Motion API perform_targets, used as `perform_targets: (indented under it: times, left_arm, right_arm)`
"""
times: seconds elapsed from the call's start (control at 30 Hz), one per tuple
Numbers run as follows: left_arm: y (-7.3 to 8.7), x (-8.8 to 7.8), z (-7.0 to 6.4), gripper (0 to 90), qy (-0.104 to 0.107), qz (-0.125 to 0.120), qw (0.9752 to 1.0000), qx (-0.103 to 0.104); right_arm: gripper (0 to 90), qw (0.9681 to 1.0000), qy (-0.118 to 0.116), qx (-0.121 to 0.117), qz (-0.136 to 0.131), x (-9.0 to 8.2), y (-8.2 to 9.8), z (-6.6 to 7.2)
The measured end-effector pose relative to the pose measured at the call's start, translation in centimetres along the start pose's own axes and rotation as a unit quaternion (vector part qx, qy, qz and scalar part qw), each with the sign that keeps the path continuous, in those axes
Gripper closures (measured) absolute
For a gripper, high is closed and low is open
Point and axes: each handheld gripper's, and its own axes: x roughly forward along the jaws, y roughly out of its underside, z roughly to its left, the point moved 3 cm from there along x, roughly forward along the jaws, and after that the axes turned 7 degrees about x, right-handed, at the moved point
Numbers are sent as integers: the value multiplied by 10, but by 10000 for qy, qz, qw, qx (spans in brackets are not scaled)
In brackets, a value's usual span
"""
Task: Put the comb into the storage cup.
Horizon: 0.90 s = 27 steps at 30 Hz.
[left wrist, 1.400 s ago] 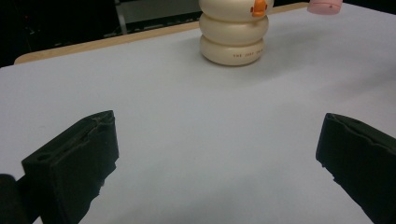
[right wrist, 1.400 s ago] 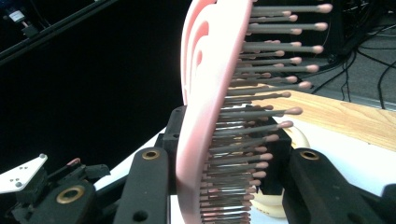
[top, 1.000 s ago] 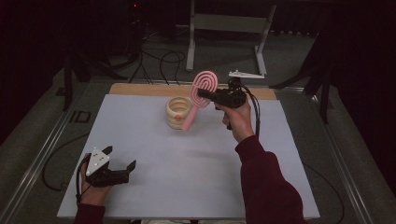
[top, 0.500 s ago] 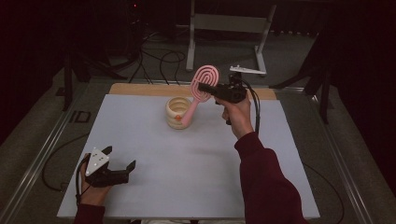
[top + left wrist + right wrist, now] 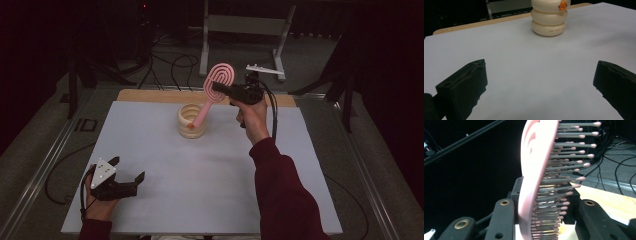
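Observation:
A pink hairbrush [image 5: 220,80] is held up over the back of the table, my right gripper [image 5: 217,87] shut on its oval head. Its handle slants down and to the left toward a cream ringed cup [image 5: 187,113]. The orange handle tip [image 5: 562,5] shows against the cup's [image 5: 549,22] top ring; whether it touches I cannot tell. In the right gripper view the brush [image 5: 534,170] stands edge-on with its bristles to the right, clamped between the jaws of the gripper [image 5: 544,215]. My left gripper [image 5: 128,168] rests open at the front left of the white mat [image 5: 210,190], with nothing between the jaws [image 5: 540,75].
A wooden strip [image 5: 150,96] runs along the mat's back edge. Behind the table stand a metal frame [image 5: 240,25] and cables on the dark floor [image 5: 170,65]. Metal rails [image 5: 45,170] border the table's sides.
My right gripper has risen slightly with the brush, so the head sits a little higher. The left gripper has stayed put.

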Motion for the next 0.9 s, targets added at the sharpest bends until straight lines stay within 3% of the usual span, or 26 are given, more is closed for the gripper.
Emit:
perform_targets:
  times: [0.7,0.9]
  left_arm:
    - [0,-1,1,0,2,-25,10000,-18]
    - [0,-1,1,0,5,-52,10000,-73]
  right_arm:
    - [641,9997,120,14,-215,12,-9,-3]
    - [641,9990,174,42,-422,11,-11,-5]
